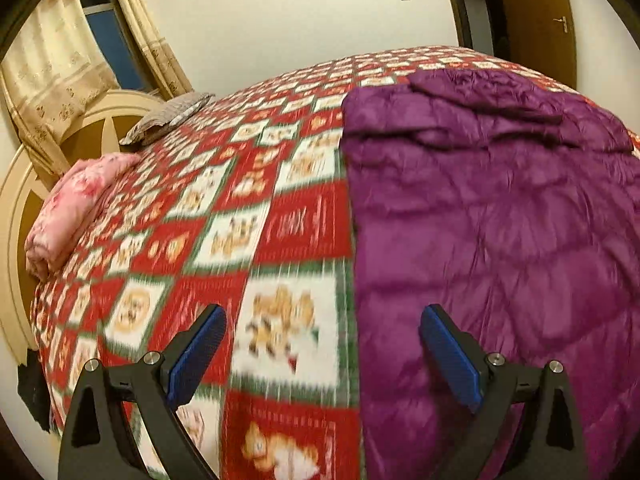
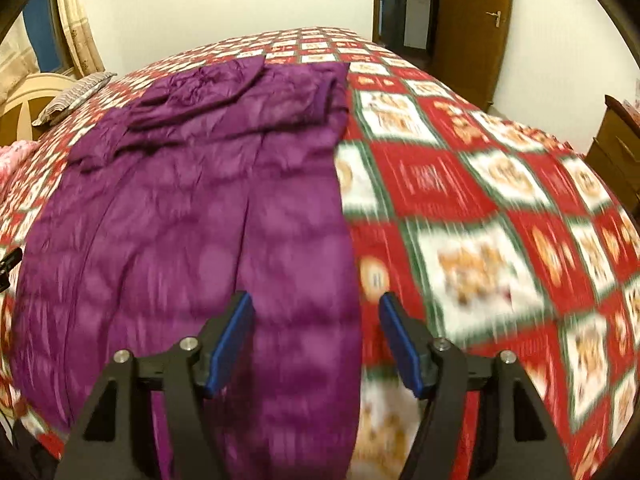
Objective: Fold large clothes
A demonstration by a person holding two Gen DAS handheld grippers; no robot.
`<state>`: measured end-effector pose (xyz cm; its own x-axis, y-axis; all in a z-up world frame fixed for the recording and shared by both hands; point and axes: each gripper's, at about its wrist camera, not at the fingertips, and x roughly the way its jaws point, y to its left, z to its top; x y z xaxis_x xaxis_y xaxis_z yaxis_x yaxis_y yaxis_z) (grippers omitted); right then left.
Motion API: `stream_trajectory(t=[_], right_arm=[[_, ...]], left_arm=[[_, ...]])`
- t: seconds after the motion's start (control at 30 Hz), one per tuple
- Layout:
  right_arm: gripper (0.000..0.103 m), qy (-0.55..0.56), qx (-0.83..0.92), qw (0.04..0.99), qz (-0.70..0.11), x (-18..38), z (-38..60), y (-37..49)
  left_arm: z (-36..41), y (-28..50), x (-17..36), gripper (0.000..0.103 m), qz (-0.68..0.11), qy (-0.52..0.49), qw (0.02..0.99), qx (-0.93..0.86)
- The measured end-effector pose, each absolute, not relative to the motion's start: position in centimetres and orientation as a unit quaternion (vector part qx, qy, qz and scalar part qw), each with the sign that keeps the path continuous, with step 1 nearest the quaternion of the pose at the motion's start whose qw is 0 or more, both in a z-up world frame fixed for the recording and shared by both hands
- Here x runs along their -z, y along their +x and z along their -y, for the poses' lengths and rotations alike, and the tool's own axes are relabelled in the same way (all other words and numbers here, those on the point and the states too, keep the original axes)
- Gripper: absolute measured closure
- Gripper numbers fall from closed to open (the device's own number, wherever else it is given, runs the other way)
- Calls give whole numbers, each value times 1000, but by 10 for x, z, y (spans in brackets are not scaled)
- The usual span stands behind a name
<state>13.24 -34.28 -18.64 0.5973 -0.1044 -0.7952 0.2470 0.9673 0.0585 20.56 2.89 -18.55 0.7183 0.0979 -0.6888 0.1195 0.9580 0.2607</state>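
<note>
A purple quilted jacket (image 1: pixel 500 216) lies flat on the bed, its sleeves folded across the far end. It also shows in the right wrist view (image 2: pixel 200 220). My left gripper (image 1: pixel 322 320) is open and empty above the jacket's left edge, one finger over the bedspread, one over the jacket. My right gripper (image 2: pixel 316 304) is open and empty above the jacket's right edge, straddling it. A small part of the left gripper shows at the left edge of the right wrist view.
A red, white and green checked bedspread (image 1: pixel 256 208) covers the bed. A pink folded quilt (image 1: pixel 72 208) and a grey pillow (image 1: pixel 168 118) lie near the headboard (image 1: pixel 24 184). A brown door (image 2: pixel 472 28) and a wooden cabinet (image 2: pixel 618 140) stand to the right.
</note>
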Motion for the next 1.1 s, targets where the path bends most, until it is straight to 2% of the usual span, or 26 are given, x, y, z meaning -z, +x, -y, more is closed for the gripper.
stream_trajectory(t=[0.33,0.4,0.43,0.47,0.5,0.53,0.57,0.7,0.9,1.0,1.1], right_arm=[[35,88,96,884,-448,215,328,85],[38,98,90,884,-449,219,328,82],[39,104,88,884,-448,219,330,82],[45,109,83,884,-447,219,330,82],[61,109,74,884,-449,218,328,82],[74,111,62,884,-449,217,327,82],[92,116,45,885,-448,215,325,81],[97,132,32,899,-417,196,327,68],[98,159,14,928,-337,134,337,42],[99,148,5,935,-322,113,330,41],[99,133,1,937,-322,115,320,44]], left_arm=[[-35,181,202,5,-391,107,914,31],[-39,180,204,7,-401,87,911,42],[-41,179,204,13,-405,74,910,52],[-43,177,204,39,-410,57,907,76],[-44,176,203,67,-412,44,905,95],[-43,173,200,81,-410,40,905,106],[-41,169,197,99,-403,46,907,113],[-42,154,170,103,-354,60,926,117],[-58,122,92,103,-241,63,960,131],[-57,124,90,103,-258,84,954,127],[-63,138,114,103,-318,53,936,141]])
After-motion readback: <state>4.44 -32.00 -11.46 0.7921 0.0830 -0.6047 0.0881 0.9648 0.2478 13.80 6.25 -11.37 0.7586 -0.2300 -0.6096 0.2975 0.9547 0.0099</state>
